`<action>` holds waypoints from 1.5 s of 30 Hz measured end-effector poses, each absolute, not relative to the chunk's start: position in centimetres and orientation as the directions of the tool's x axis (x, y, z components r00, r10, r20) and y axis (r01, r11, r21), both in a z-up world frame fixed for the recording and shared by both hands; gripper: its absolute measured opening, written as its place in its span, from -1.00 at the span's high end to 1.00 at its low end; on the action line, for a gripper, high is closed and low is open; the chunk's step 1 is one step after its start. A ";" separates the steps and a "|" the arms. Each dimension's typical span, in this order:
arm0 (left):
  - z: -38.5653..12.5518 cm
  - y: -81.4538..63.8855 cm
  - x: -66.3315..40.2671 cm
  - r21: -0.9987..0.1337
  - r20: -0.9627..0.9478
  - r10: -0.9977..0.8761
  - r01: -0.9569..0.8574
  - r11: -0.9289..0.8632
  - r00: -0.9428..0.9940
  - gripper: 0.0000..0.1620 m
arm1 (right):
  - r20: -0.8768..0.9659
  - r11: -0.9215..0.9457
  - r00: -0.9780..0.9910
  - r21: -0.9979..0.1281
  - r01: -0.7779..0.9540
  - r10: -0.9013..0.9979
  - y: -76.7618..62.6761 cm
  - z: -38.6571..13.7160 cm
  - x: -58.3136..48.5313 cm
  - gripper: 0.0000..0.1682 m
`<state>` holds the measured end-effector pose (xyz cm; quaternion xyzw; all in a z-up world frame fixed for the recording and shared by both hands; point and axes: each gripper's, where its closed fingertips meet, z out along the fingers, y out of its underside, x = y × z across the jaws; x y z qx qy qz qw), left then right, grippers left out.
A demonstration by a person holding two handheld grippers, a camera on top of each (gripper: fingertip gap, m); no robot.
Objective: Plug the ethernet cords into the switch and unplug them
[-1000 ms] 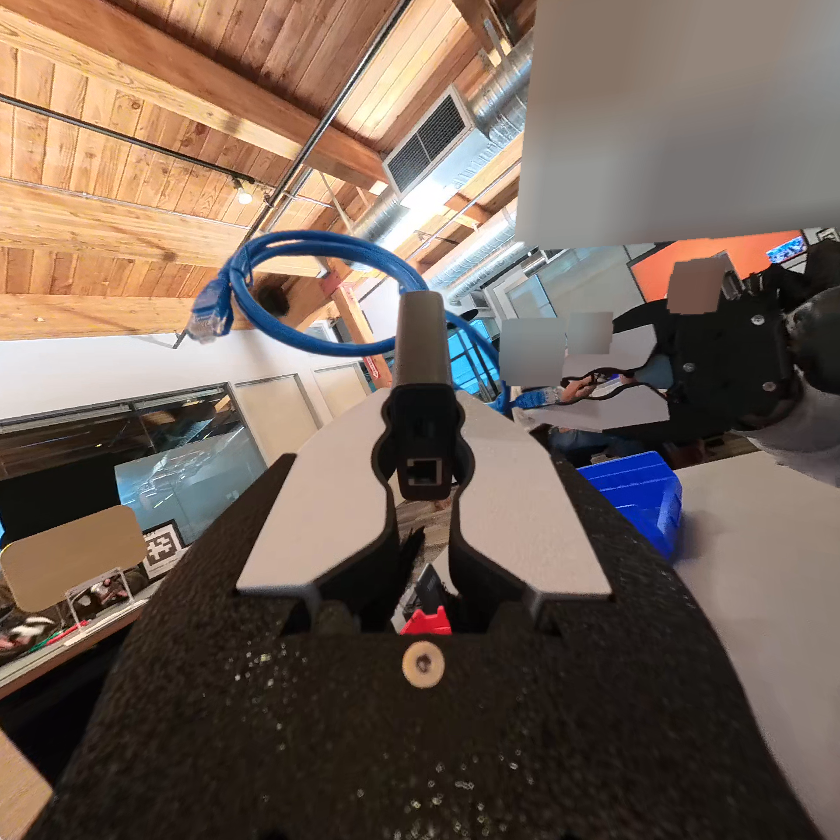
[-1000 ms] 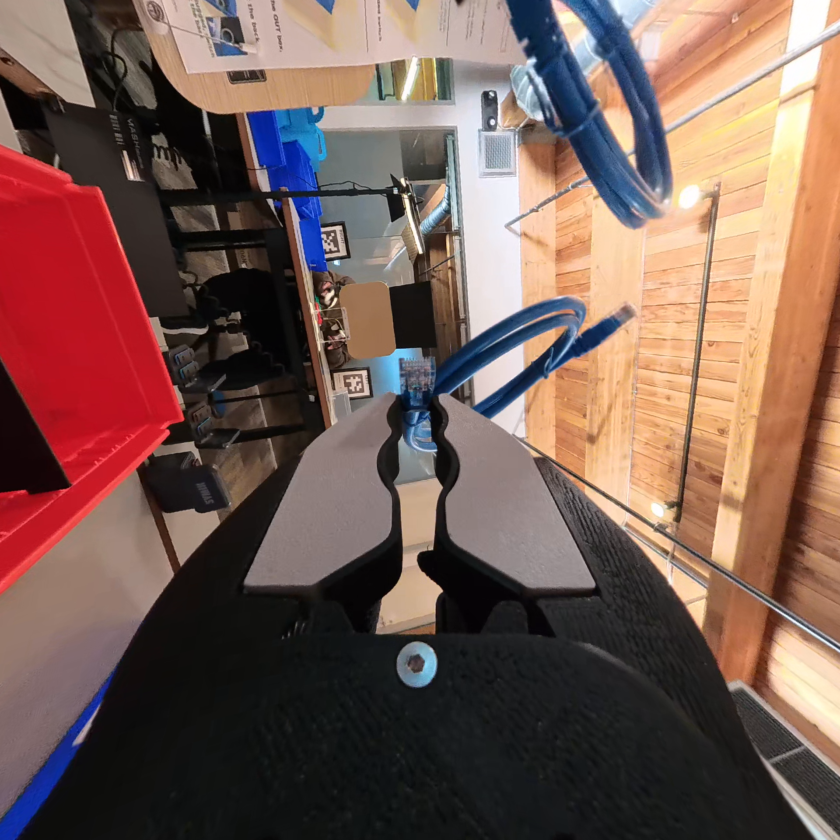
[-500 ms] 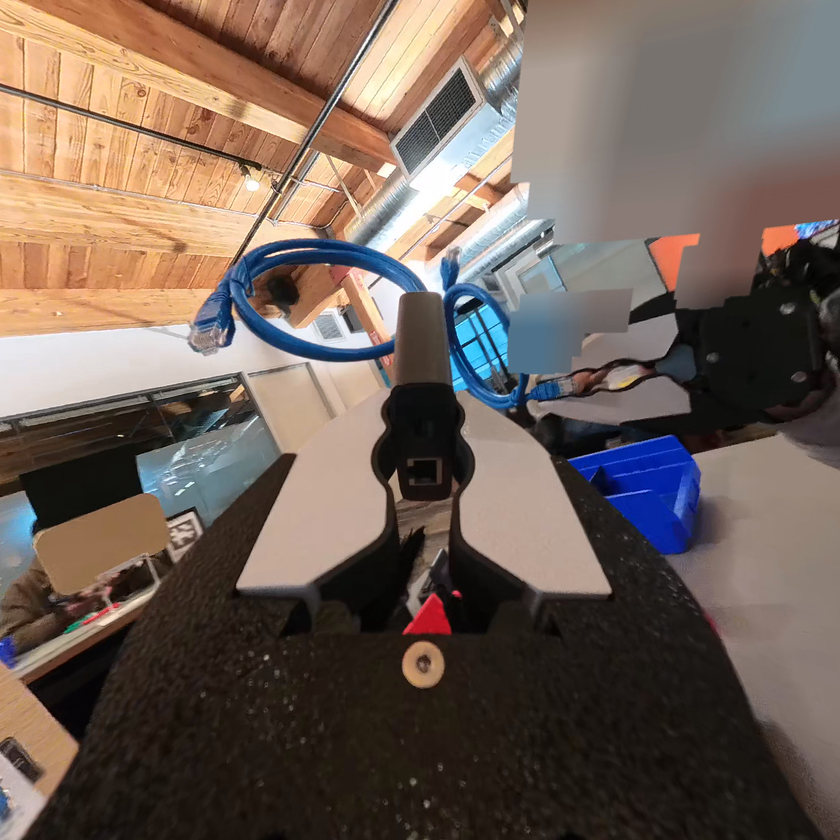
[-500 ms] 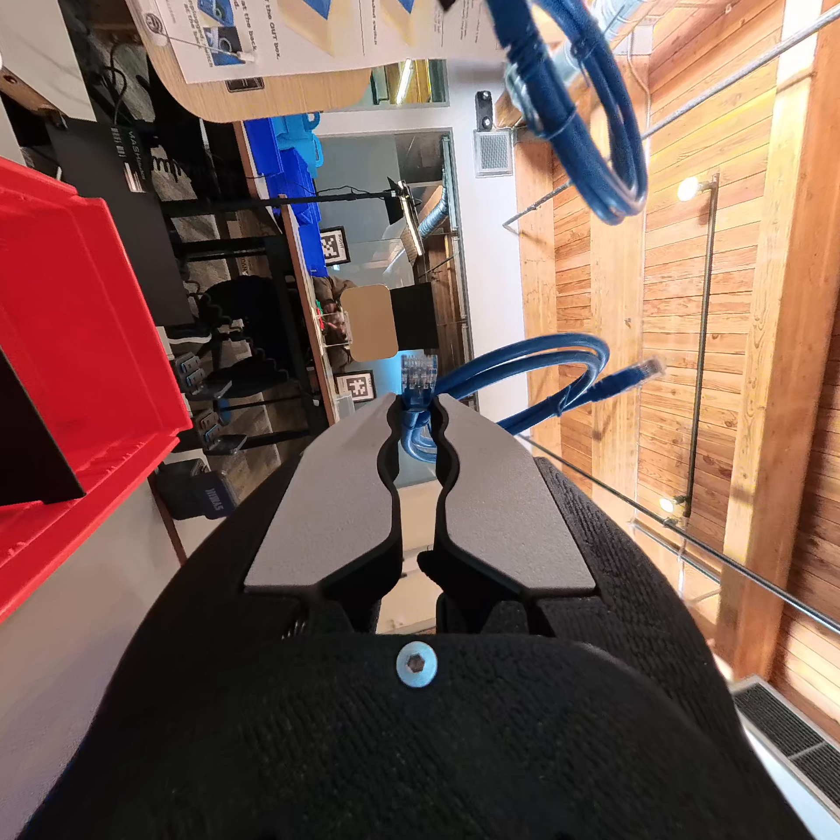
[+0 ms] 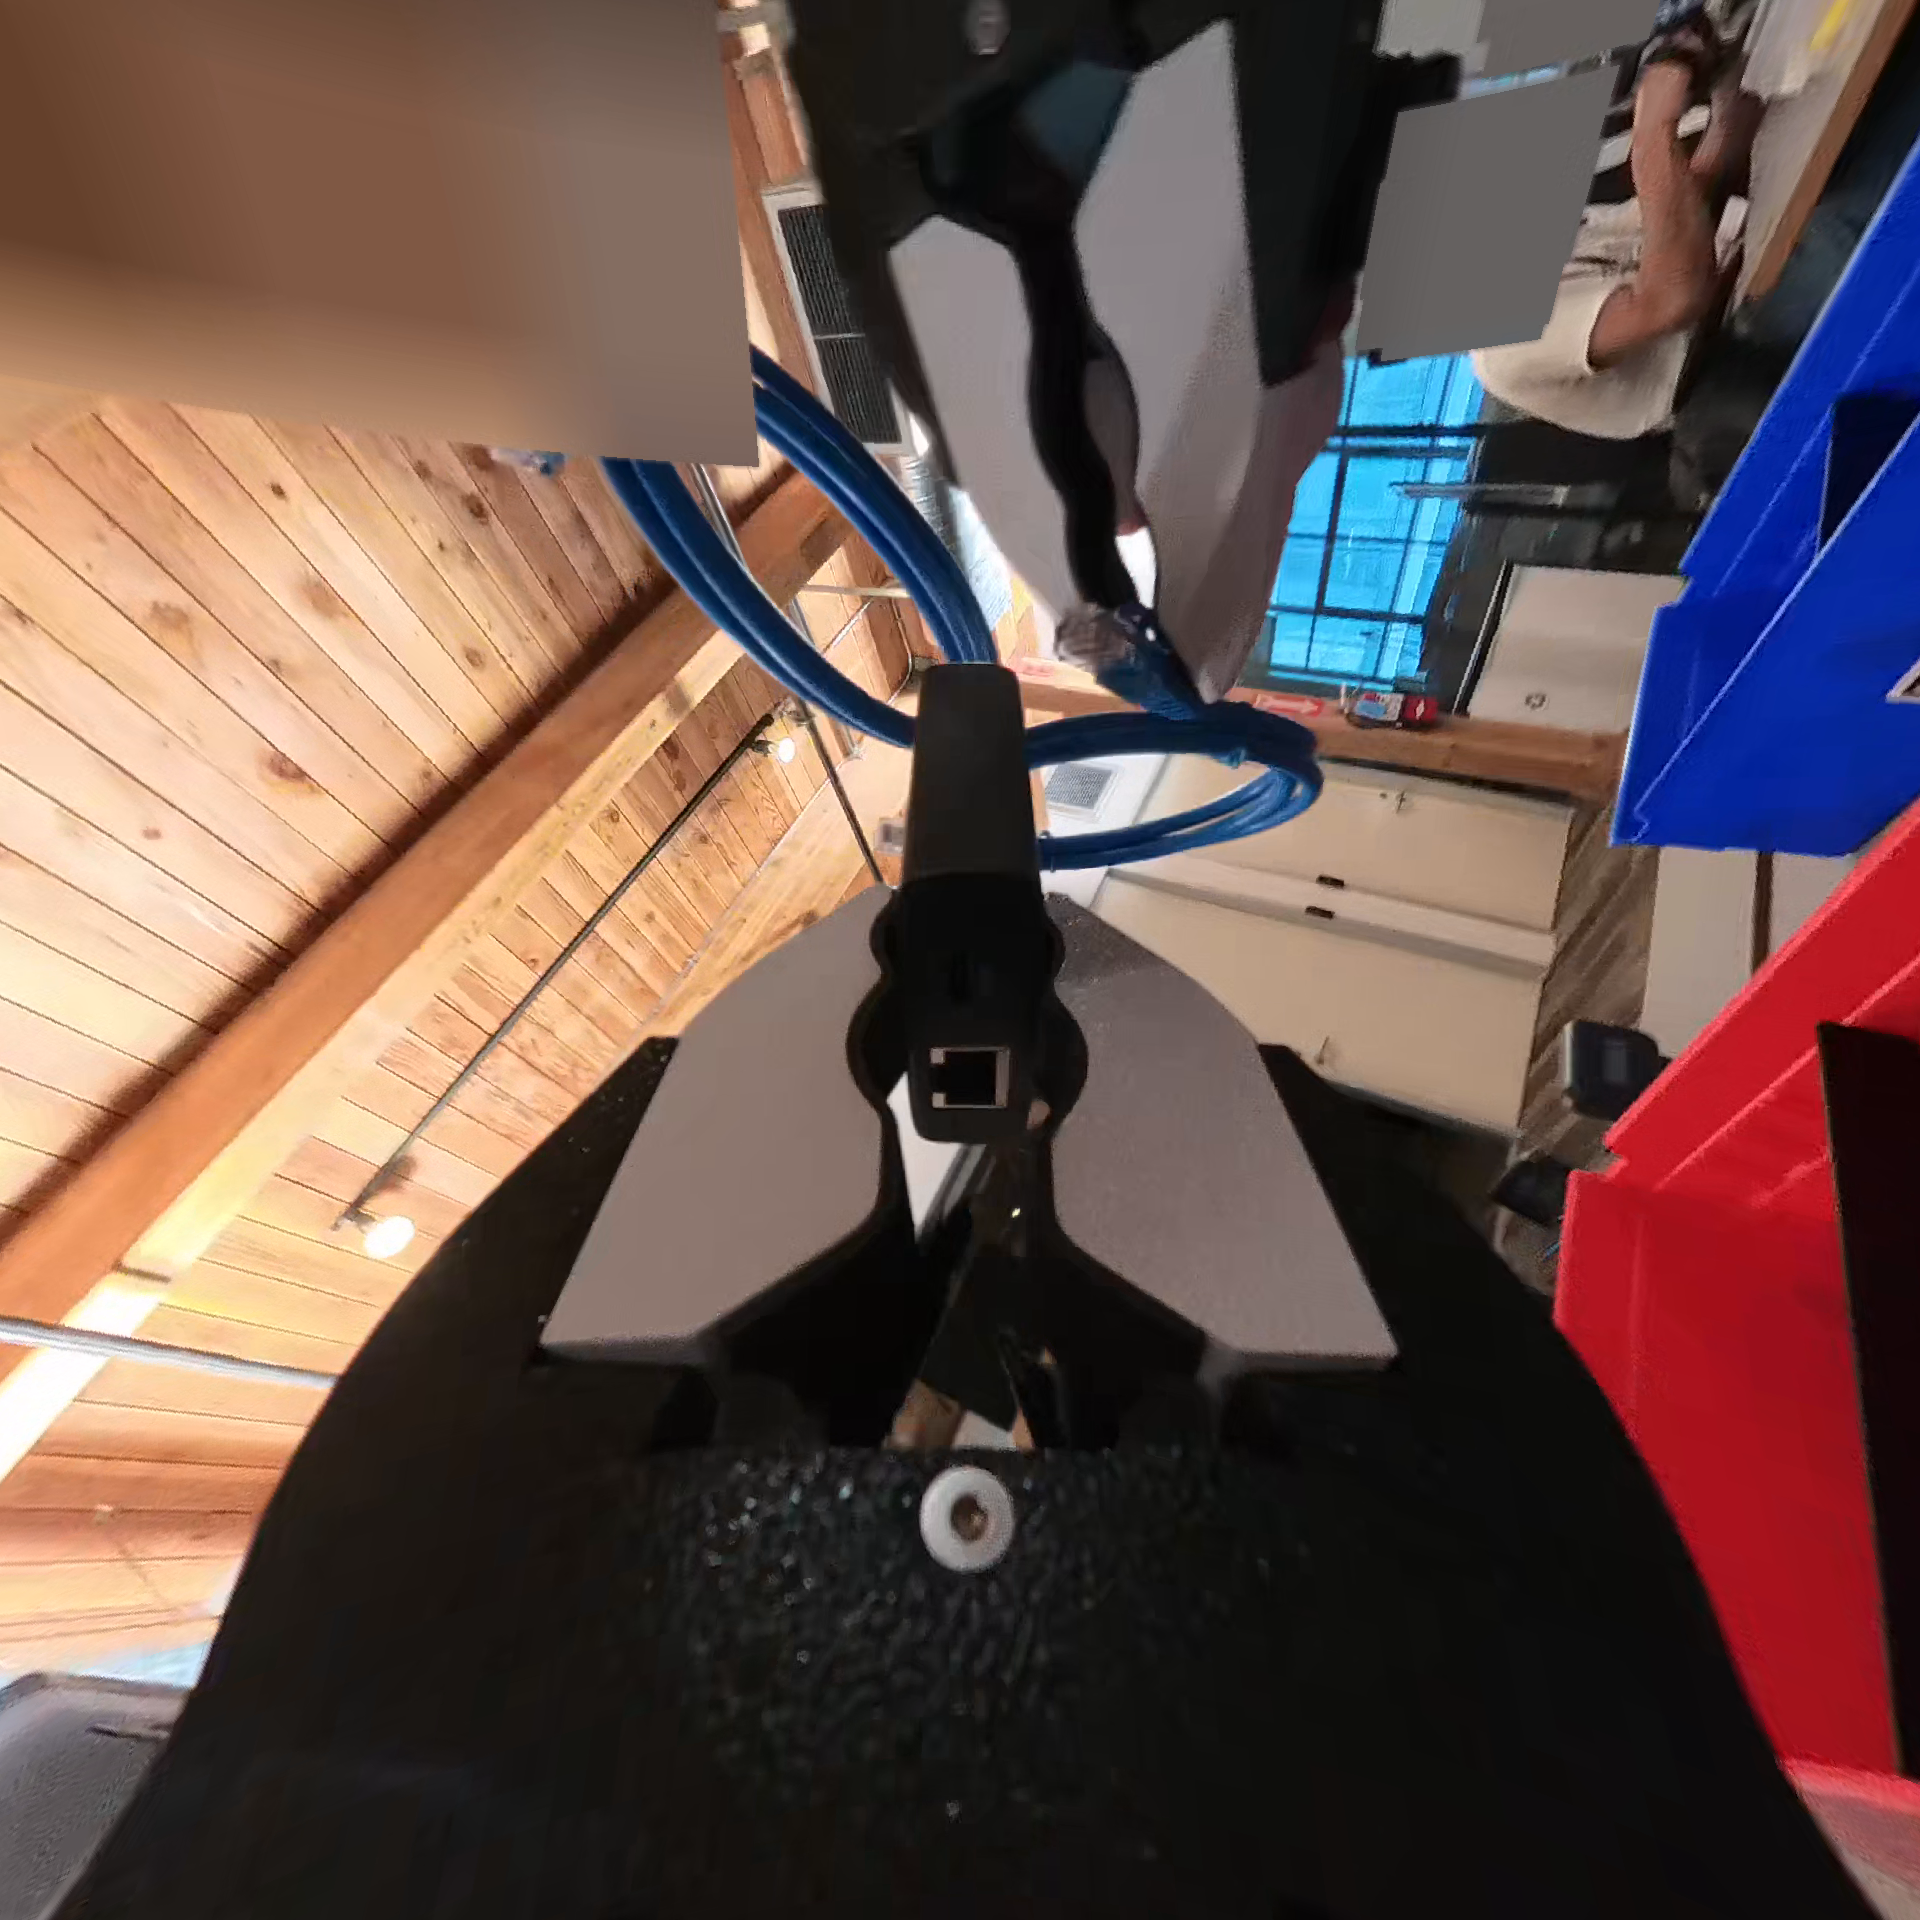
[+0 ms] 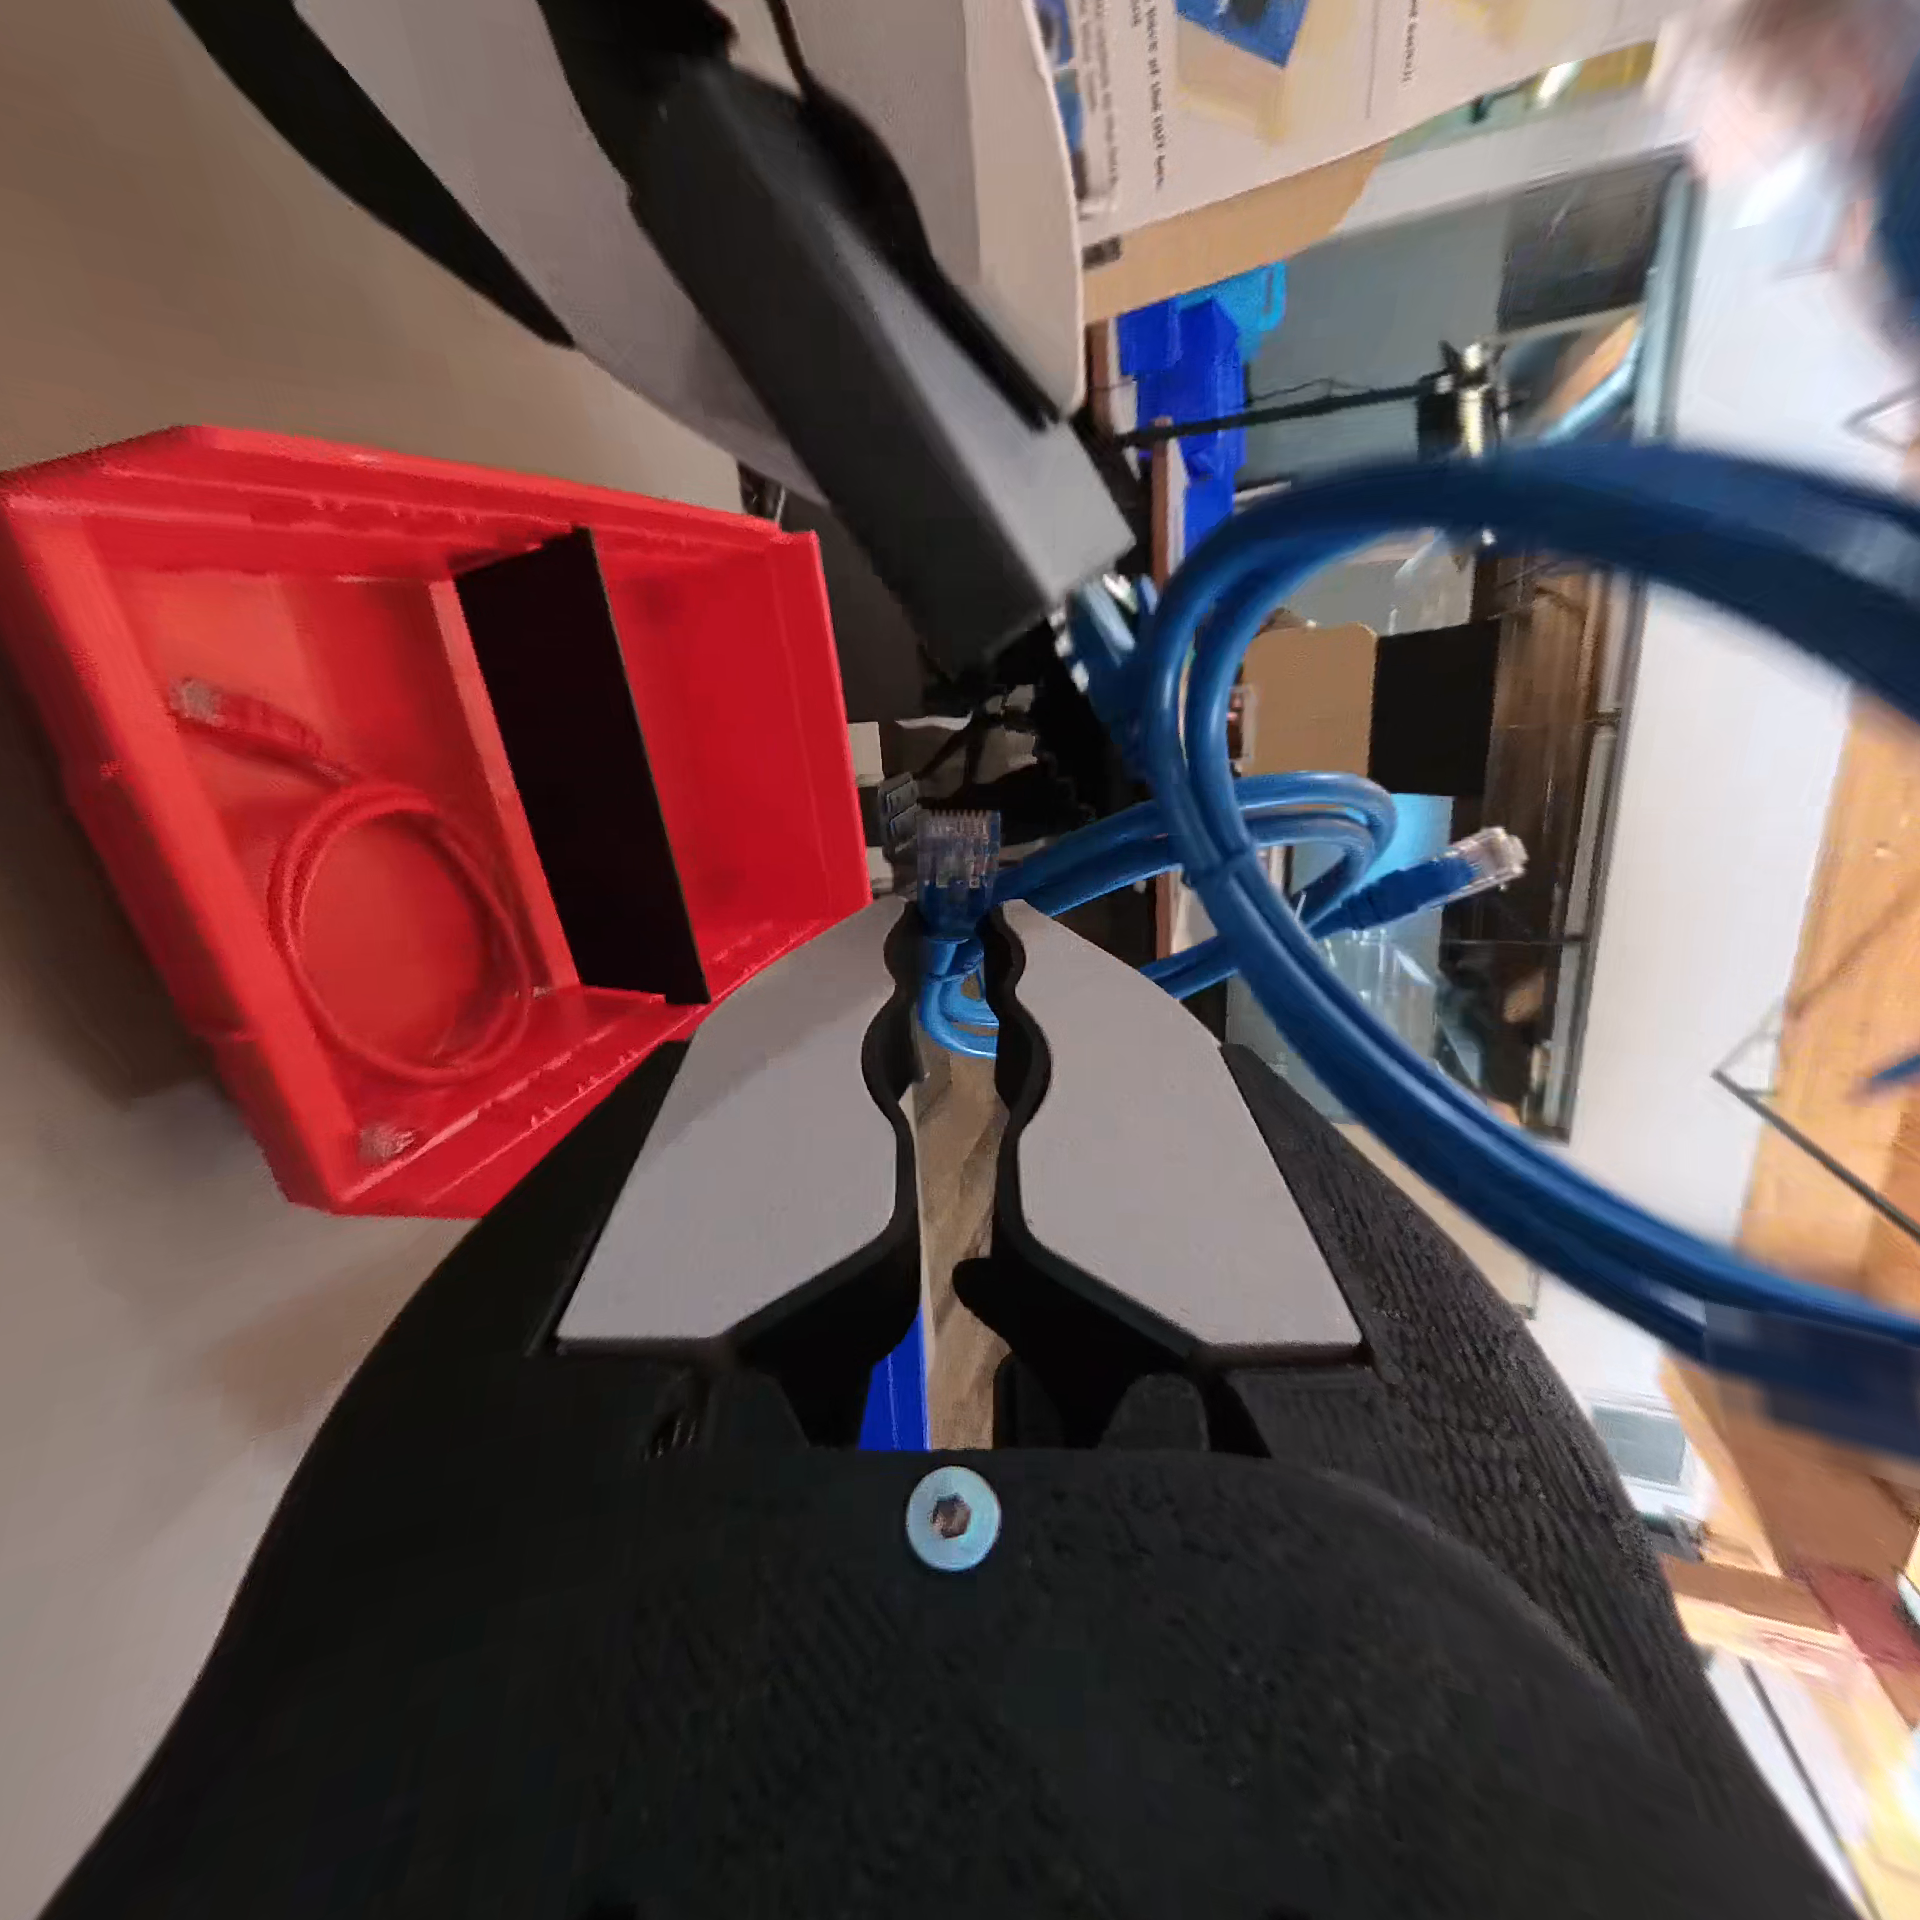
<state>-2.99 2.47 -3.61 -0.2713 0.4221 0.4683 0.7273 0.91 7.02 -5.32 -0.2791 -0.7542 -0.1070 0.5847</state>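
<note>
Left wrist view: the left gripper (image 5: 968, 935) is clenched on a slim black adapter (image 5: 968, 831) that stands up between its grey fingers (image 5: 748, 1143), with a small square socket facing the camera. From it a blue cable (image 5: 1226, 800) loops out behind, toward 1 o'clock and up toward 11 o'clock. At 12 to 1 o'clock the right gripper (image 5: 1127, 644) points down toward the camera, its fingertips pinching a clear-tipped blue plug (image 5: 1138, 649) just above and beside the adapter's top end; plug and adapter do not touch. At 3 o'clock stands a blue bin (image 5: 1787, 623), and below it at 4 o'clock a red bin (image 5: 1714, 1403) with a black divider. A planked wooden ceiling (image 5: 312, 779) fills the 9 o'clock side.

In the right wrist view, the right gripper (image 6: 956, 914) is clamped on a blue plug (image 6: 954, 857) whose clear end sticks out past the fingertips, with a short bend of light blue cable tucked between the fingers behind it. Coils of blue cable (image 6: 1247, 831) spread toward 2 and 3 o'clock, ending in a second clear plug (image 6: 1481, 857), and a larger blurred loop sweeps round the right side. At 10 o'clock lies the red bin (image 6: 727, 582) on a pale tabletop (image 6: 156, 260); a black divider (image 6: 582, 769) splits it, and a coiled red cable (image 6: 395, 935) lies in the compartment on the 9 o'clock side of the divider. The left gripper (image 6: 831, 312), blurred, reaches in from 11 o'clock.
</note>
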 end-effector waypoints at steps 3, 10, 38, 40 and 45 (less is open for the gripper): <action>-4.0 2.6 -2.3 0.126 -0.846 0.529 -0.940 0.316 0.064 0.75 | 0.935 0.807 -0.209 -0.118 0.578 0.286 6.9 -6.2 1.0 0.89; -5.0 1.9 -0.5 0.445 -0.701 0.658 -0.890 0.102 -0.275 0.75 | 0.969 0.814 -0.213 0.025 0.581 0.122 6.7 -5.9 1.2 0.89; -7.3 3.6 0.9 0.648 -0.526 0.648 -0.753 -0.113 -0.551 0.76 | 0.891 0.624 -0.444 0.400 0.671 -0.094 8.7 -8.1 3.0 0.88; -7.5 3.7 0.9 0.643 -0.547 0.636 -0.760 -0.098 -0.545 0.75 | 0.891 0.627 -0.446 0.393 0.673 -0.081 8.7 -8.3 3.0 0.89; -8.2 4.5 0.5 0.625 -0.597 0.609 -0.779 -0.054 -0.522 0.75 | 0.880 0.667 -0.476 0.351 0.657 0.006 9.3 -10.0 3.3 0.88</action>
